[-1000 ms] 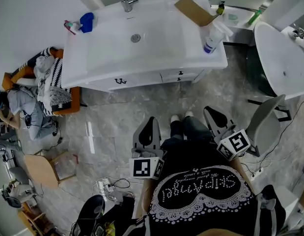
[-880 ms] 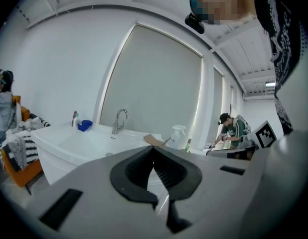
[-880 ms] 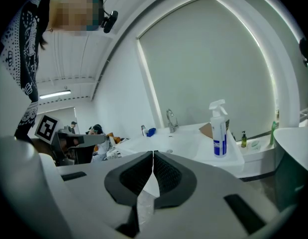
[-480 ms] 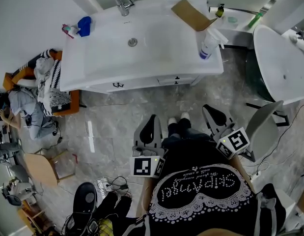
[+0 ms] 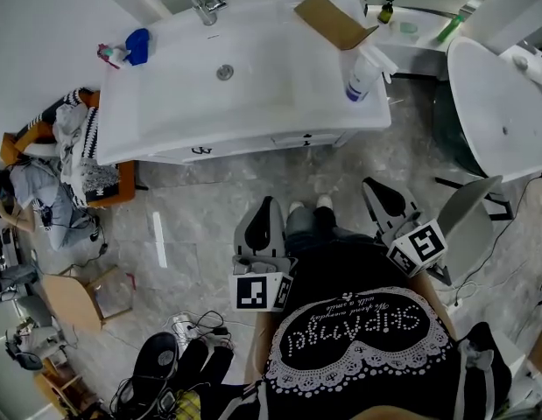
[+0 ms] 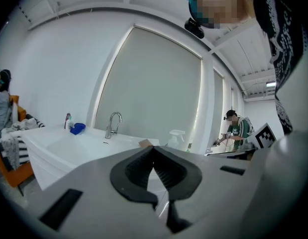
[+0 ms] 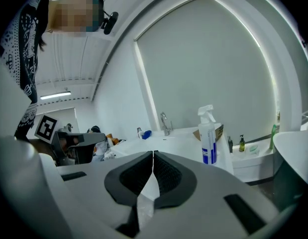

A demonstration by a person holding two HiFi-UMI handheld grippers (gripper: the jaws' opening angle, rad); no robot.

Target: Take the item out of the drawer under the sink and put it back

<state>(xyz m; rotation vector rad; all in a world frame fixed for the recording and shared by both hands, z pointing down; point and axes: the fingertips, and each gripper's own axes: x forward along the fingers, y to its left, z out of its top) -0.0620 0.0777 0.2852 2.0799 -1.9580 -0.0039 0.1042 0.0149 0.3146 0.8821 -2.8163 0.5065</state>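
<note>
1. The sink cabinet [image 5: 253, 103] is faced from a short way off across the marble floor [image 5: 209, 208]. Both drawer fronts under the basin are seen shut, so the step in hand is judged to be the approach, with nothing yet taken out.
2. For a clean pull, a gripper would best be brought level with one of the small dark handles, the left handle [image 5: 200, 150] or the right handle [image 5: 306, 137]. Its jaws would have to be parted before contact. The handle is best pinched squarely and the drawer drawn straight out towards the body. The second gripper is best kept free for the item.
3. The left gripper [image 5: 267, 203] is held at waist height and aimed at the cabinet. In the left gripper view its jaws [image 6: 154, 151] are pressed together at the tips, with nothing between them.
4. The right gripper [image 5: 374, 187] is carried alongside, well clear of the cabinet. Its jaws [image 7: 153, 156] are likewise closed on nothing.
5. The item is not shown in any view. It is presumed to lie inside a closed drawer, and which drawer cannot be told.
6. A spray bottle [image 5: 358, 73] and a cardboard piece [image 5: 332, 17] are left on the counter, beyond the path of the pull.
</note>
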